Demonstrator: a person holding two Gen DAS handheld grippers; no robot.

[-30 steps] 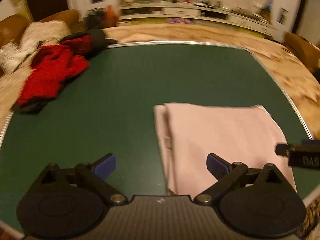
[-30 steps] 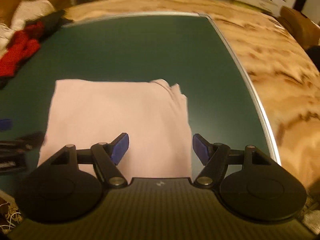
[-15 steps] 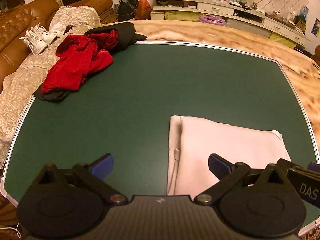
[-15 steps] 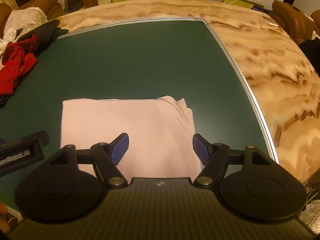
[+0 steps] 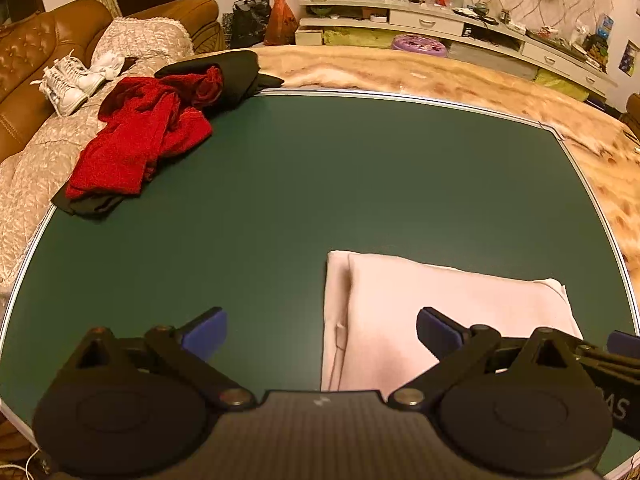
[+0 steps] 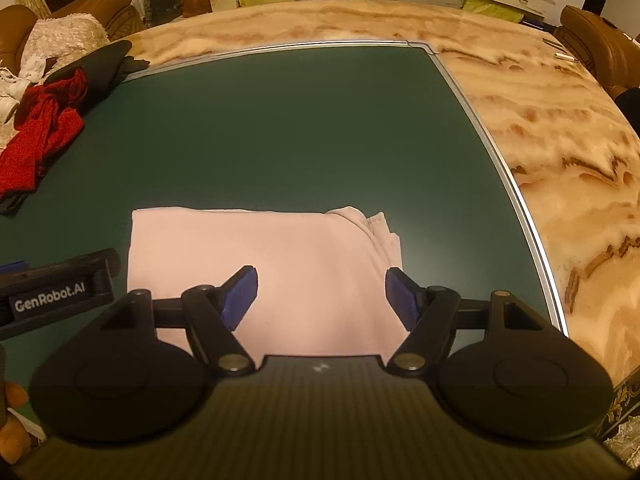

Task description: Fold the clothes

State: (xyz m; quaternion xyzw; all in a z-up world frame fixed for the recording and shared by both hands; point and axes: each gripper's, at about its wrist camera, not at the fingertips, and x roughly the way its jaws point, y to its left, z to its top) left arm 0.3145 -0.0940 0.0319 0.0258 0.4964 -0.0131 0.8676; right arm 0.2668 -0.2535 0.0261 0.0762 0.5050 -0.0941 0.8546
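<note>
We are holding the left gripper (image 5: 320,330) above the green table (image 5: 320,168), its blue-padded fingers (image 5: 204,334) spread wide with nothing between them. The folded pink garment (image 5: 440,312) is lying flat on the table just ahead of our right-hand finger on that gripper, its left edge falling in the gap between the two fingers, while the left-hand finger is hanging over bare green surface. Far ahead and to the left of the fingers, a crumpled red garment (image 5: 140,140) is sitting on a black garment (image 5: 232,72) at the table's far corner. Beyond that corner, a brown sofa (image 5: 36,64) is carrying white shoes (image 5: 68,80).

We are keeping the right gripper (image 6: 320,294) released too, its fingers (image 6: 240,292) wide apart and gripping nothing. In its view the pink garment (image 6: 280,264) is lying directly under and ahead of both fingers, its rumpled end with the seam showing just ahead of the right-hand finger. The left gripper's body (image 6: 56,292) is showing to the left of these fingers, beside the garment's left edge. The marble-patterned surface (image 6: 560,140) is running along the right of the table's metal rim.
</note>
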